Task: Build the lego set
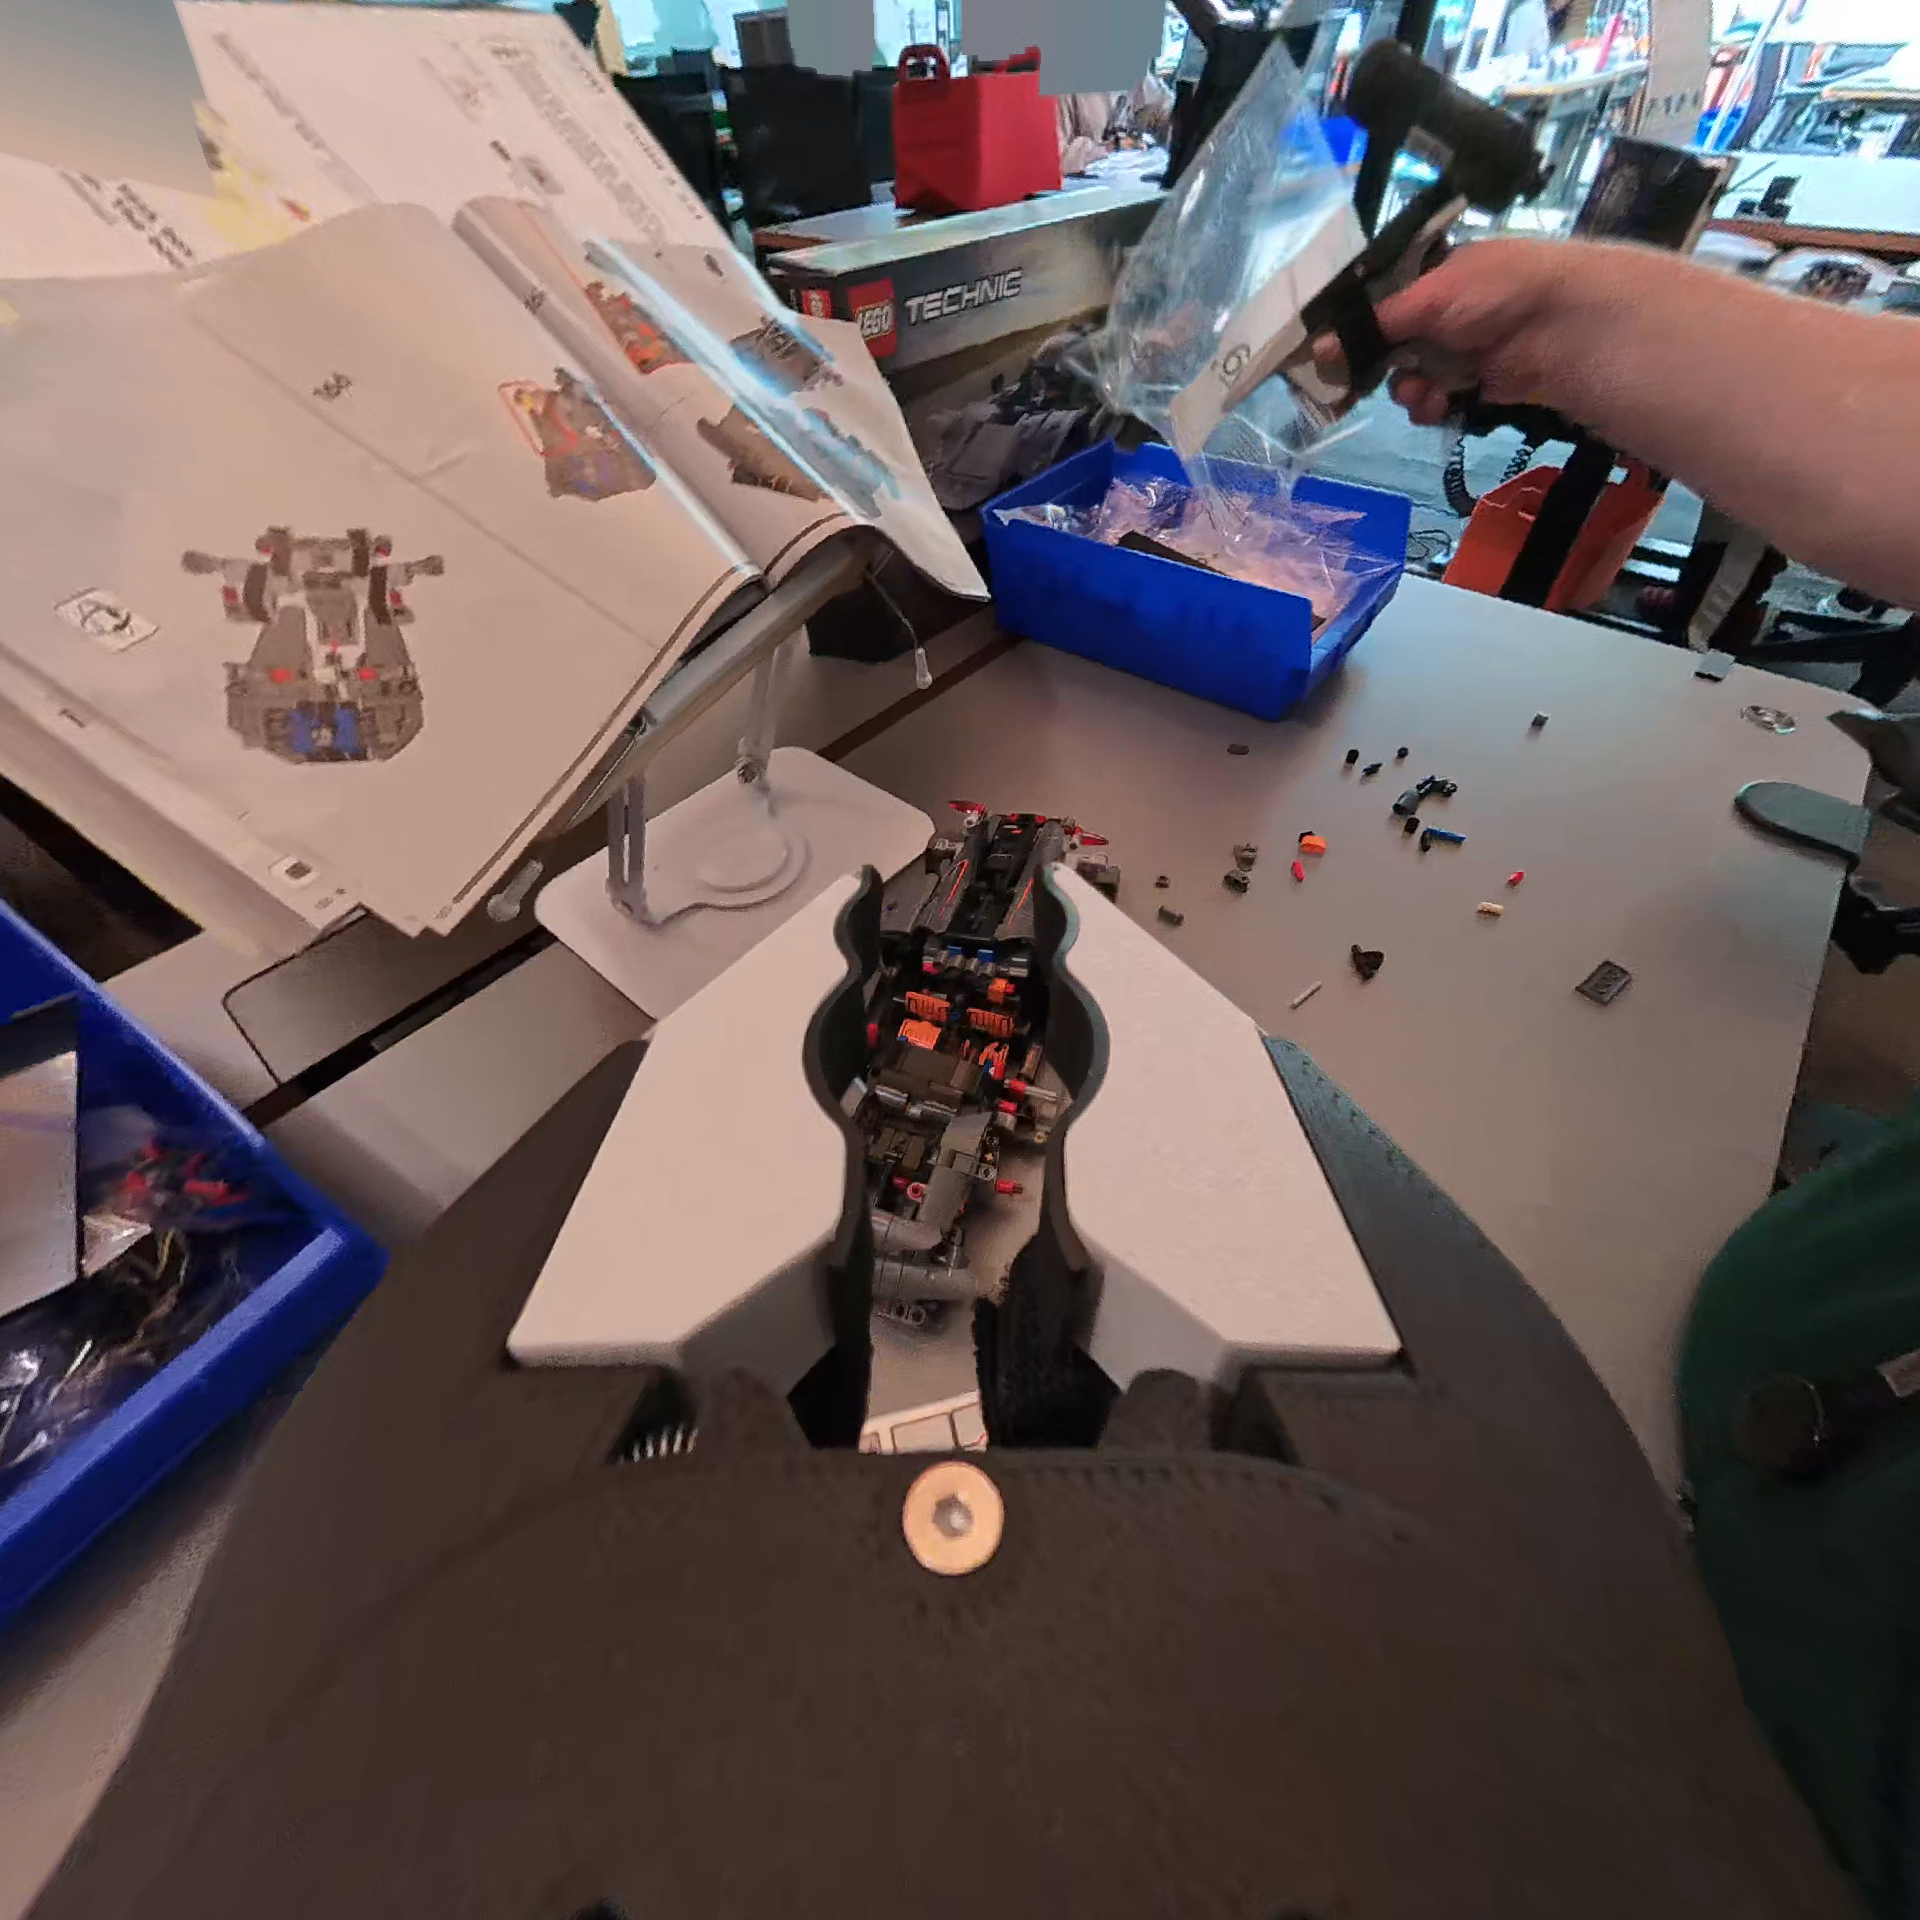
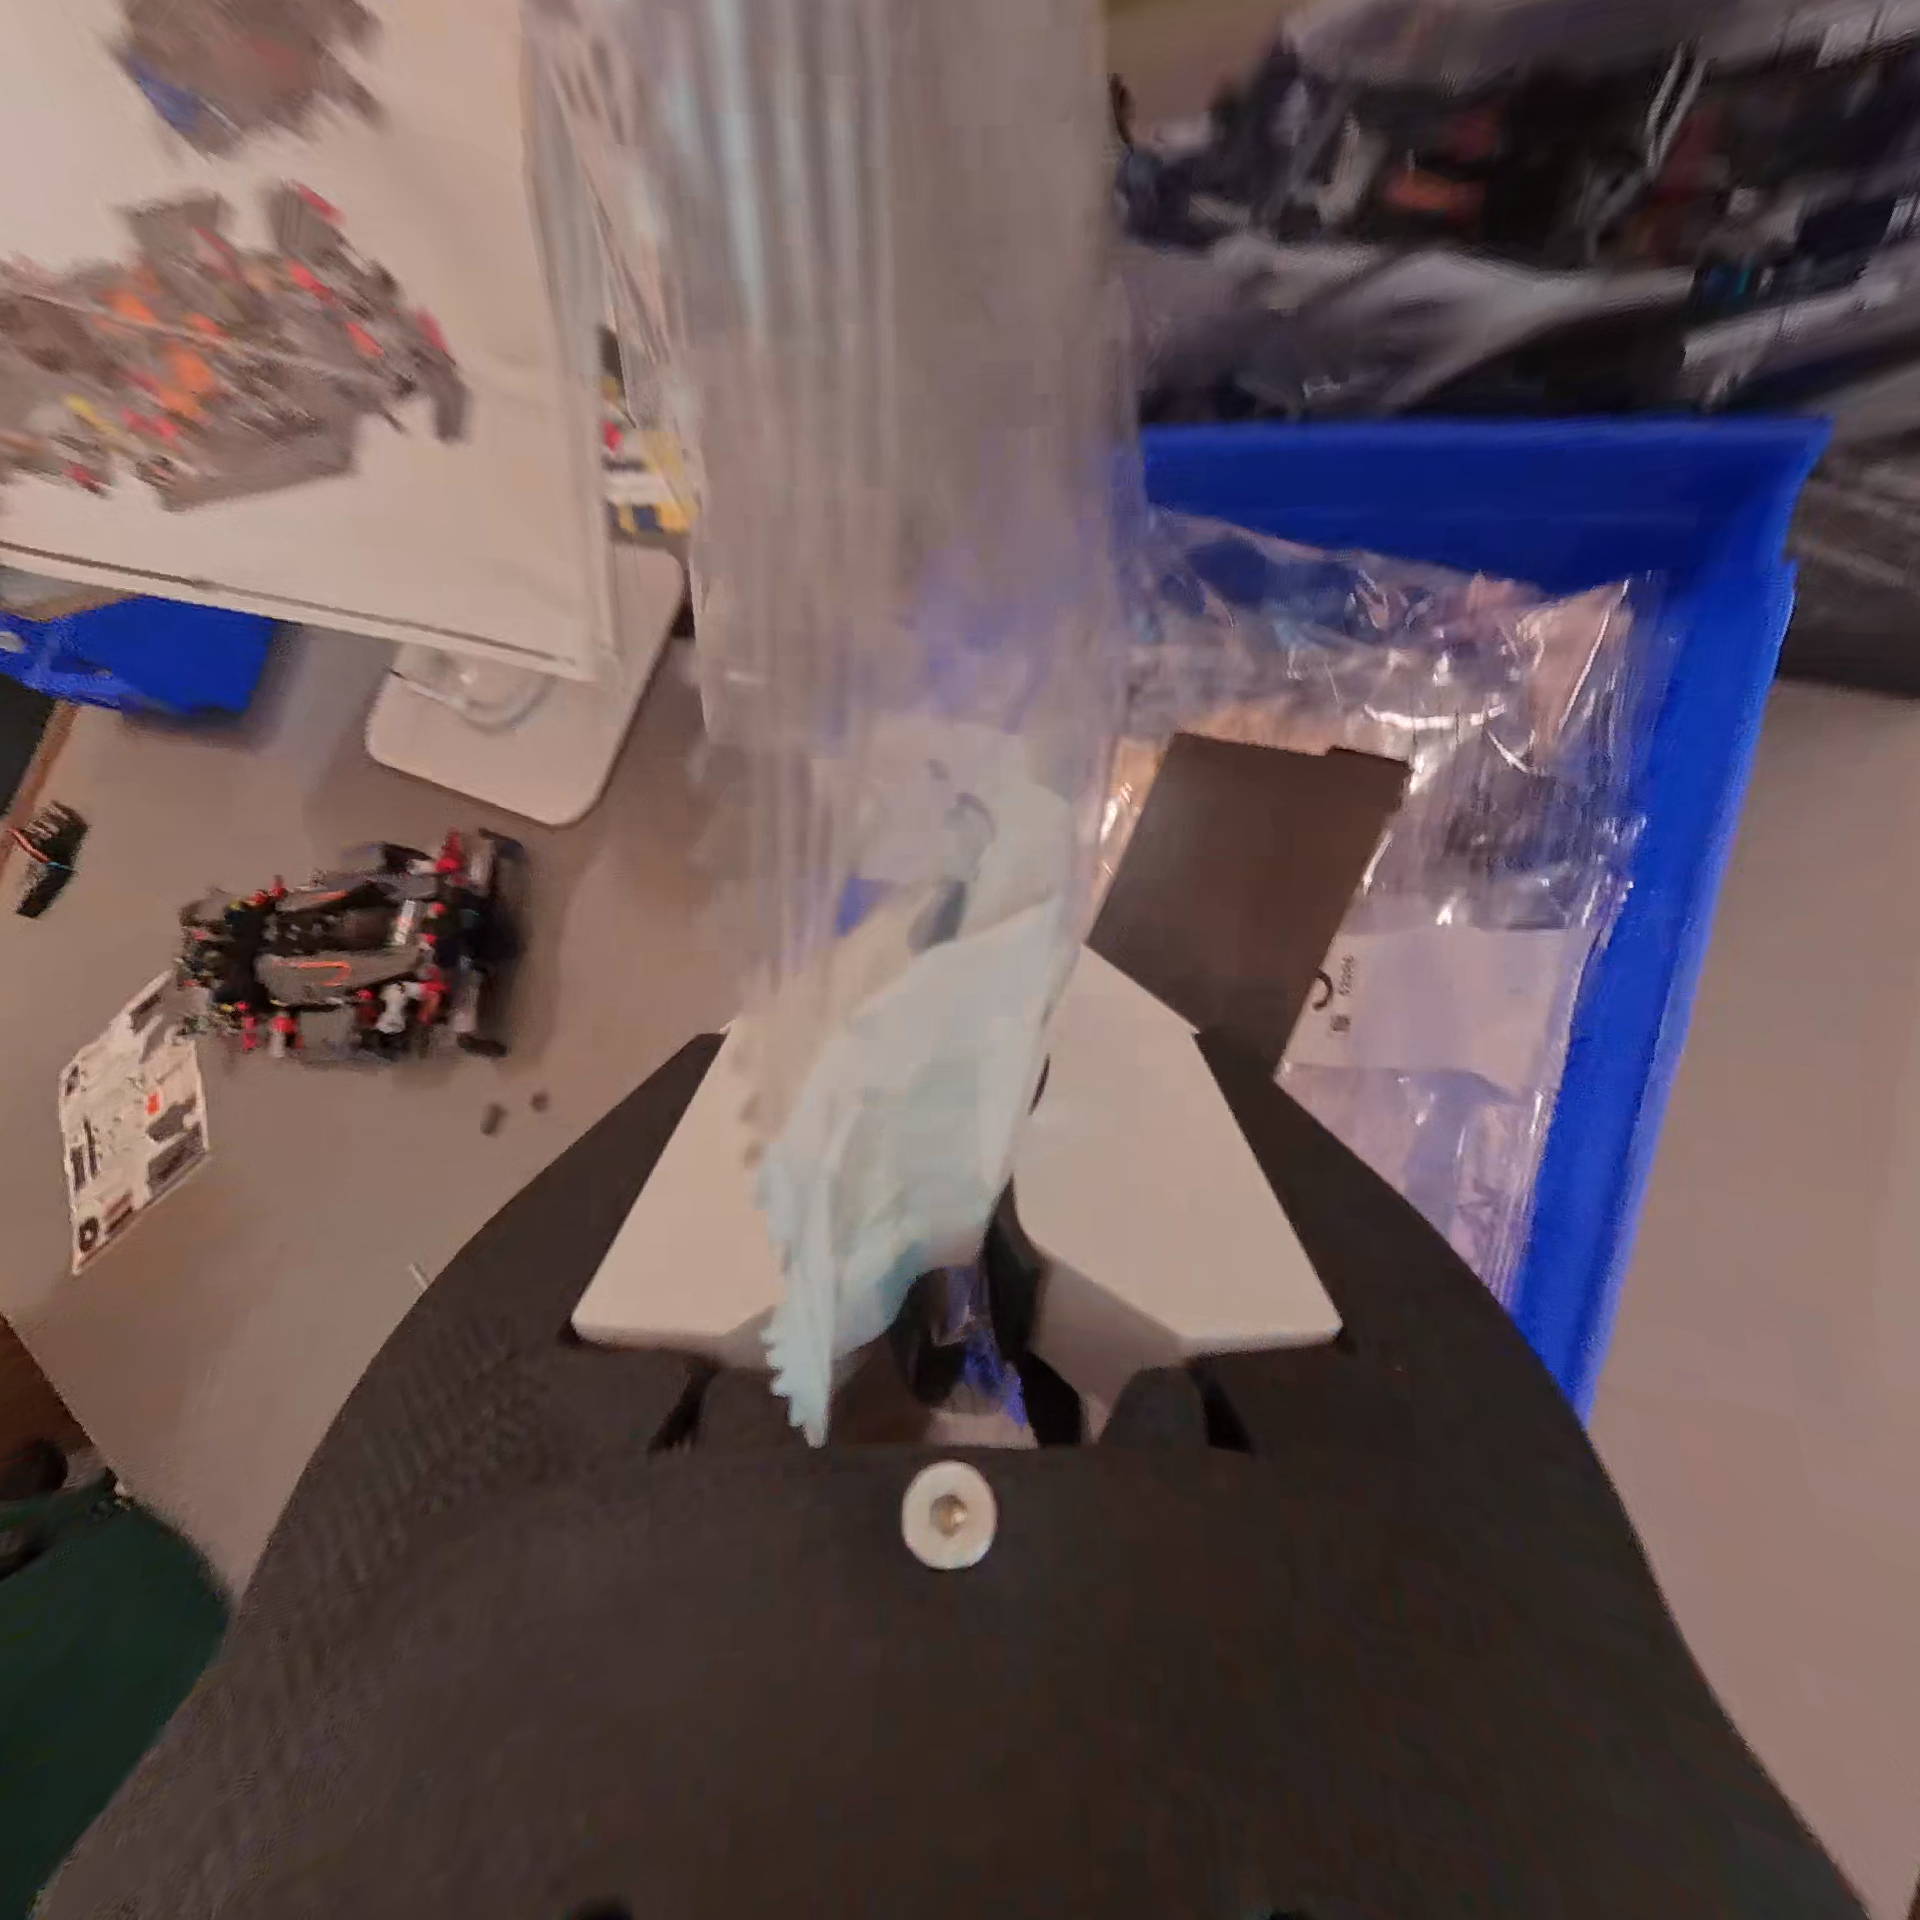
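While the right gripper (image 2: pixel 940 1174) pinches a clear plastic bag (image 2: pixel 894 582) at its white labelled corner, its jaws are closed on that bag, which hangs in the air above the far blue bin (image 2: pixel 1683 831). From the left wrist view, the same bag (image 1: pixel 1226 291) shows held high by the right gripper (image 1: pixel 1340 312) in a person's right hand (image 1: pixel 1455 332), directly over the blue bin (image 1: pixel 1164 613), where more crumpled clear bags (image 1: pixel 1226 520) lie. The left gripper (image 1: pixel 956 1049) hovers low over the grey counter (image 1: pixel 1455 1091) with its jaws parted and nothing between them; through the gap, the partly built Lego car (image 1: pixel 966 1018) is seen standing on the counter, black and grey with orange and red parts. In the right wrist view that car (image 2: pixel 343 956) sits on the counter to the left, just beside a small sticker sheet (image 2: pixel 130 1132). Small loose pieces (image 1: pixel 1423 821) in black, red, orange and blue are scattered on the counter to the right of the car. An open instruction booklet (image 1: pixel 364 499) leans on a white stand (image 1: pixel 717 852) behind and left of the car. A second blue bin (image 1: pixel 208 1351) with bagged parts sits at the near left edge. Behind the far bin, a Lego box (image 1: pixel 935 301) lies on its side, and a red bag (image 1: pixel 971 125) stands farther back.
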{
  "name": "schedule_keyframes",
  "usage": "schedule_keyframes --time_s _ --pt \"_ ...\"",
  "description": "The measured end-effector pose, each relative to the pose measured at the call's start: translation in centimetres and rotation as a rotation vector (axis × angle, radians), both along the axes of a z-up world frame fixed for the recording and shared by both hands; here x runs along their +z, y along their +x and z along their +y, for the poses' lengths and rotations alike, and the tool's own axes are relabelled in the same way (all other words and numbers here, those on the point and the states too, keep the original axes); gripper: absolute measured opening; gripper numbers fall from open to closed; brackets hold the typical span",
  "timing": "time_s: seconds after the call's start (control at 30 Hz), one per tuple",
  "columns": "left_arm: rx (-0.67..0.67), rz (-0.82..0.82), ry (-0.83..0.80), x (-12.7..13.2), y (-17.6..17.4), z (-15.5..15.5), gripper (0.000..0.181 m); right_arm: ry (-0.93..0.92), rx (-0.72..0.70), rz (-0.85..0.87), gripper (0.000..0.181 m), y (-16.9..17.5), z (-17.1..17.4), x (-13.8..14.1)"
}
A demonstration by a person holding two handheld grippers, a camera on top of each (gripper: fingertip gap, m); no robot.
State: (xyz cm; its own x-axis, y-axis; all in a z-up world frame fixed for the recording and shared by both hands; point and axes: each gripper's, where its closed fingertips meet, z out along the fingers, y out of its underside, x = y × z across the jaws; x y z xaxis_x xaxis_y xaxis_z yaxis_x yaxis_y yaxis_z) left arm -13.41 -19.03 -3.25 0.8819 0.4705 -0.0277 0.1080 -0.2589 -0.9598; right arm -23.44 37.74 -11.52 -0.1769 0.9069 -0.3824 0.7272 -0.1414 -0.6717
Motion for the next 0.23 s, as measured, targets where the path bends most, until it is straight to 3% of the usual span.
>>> schedule_keyframes --time_s 0.1,0.2,0.23 --pt "0.032 -0.043 -0.019 -0.6 -1.3 -0.1 0.027 0.006 0.029 -0.086 0.003 -0.7 0.6 -3.8" --pt "0.062 -0.053 -0.073 -1.1 -2.6 0.8 0.028 -0.007 0.012 -0.194 0.064 -1.3 1.3 -6.4" --pt "0.072 -0.050 -0.092 -1.2 -3.0 1.2 0.029 0.012 0.011 -0.222 0.071 -1.4 1.7 -7.0"
